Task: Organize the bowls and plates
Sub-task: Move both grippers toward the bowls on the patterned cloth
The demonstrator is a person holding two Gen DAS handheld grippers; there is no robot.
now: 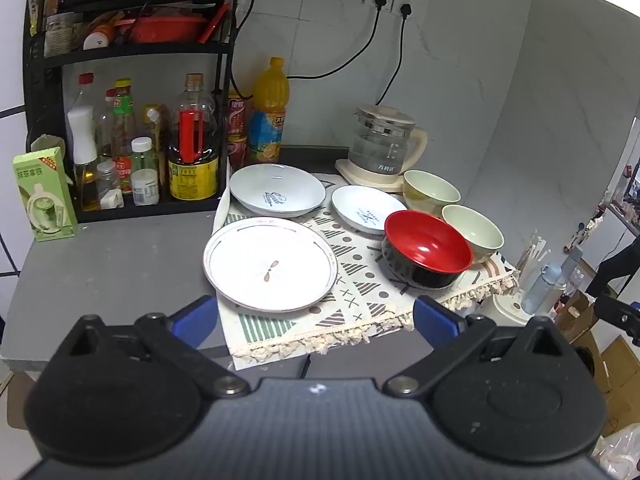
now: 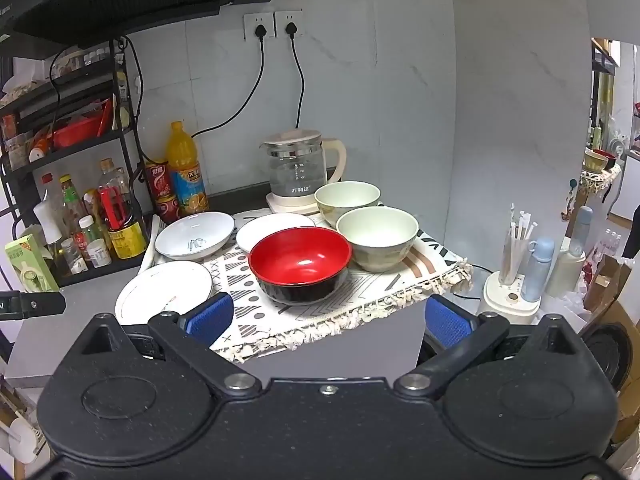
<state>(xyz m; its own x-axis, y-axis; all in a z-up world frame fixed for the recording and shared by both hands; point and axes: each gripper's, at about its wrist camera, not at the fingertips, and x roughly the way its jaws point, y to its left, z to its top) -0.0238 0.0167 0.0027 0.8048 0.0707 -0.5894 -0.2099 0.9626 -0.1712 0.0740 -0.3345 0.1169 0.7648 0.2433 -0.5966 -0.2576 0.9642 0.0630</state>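
Observation:
On a patterned cloth (image 1: pixel 360 292) lie a large white plate (image 1: pixel 270 264) at the front left, a deep white plate (image 1: pixel 278 190) behind it and a small white plate (image 1: pixel 366 208). A red-and-black bowl (image 1: pixel 426 248) stands at the right, with two pale green bowls (image 1: pixel 472 232) (image 1: pixel 430 190) behind it. My left gripper (image 1: pixel 314 320) is open and empty, short of the cloth's front edge. In the right wrist view the red bowl (image 2: pixel 300 260), the green bowls (image 2: pixel 378 234) (image 2: pixel 346 198) and the plates (image 2: pixel 164 292) (image 2: pixel 194 234) (image 2: pixel 272 228) show. My right gripper (image 2: pixel 328 316) is open and empty before the red bowl.
A glass kettle (image 1: pixel 382 144) stands at the back by the wall. A black rack (image 1: pixel 132 128) with bottles fills the left; an orange juice bottle (image 1: pixel 268 116) stands beside it. A green carton (image 1: pixel 44 194) sits on the grey counter (image 1: pixel 112 260). The counter ends right of the cloth.

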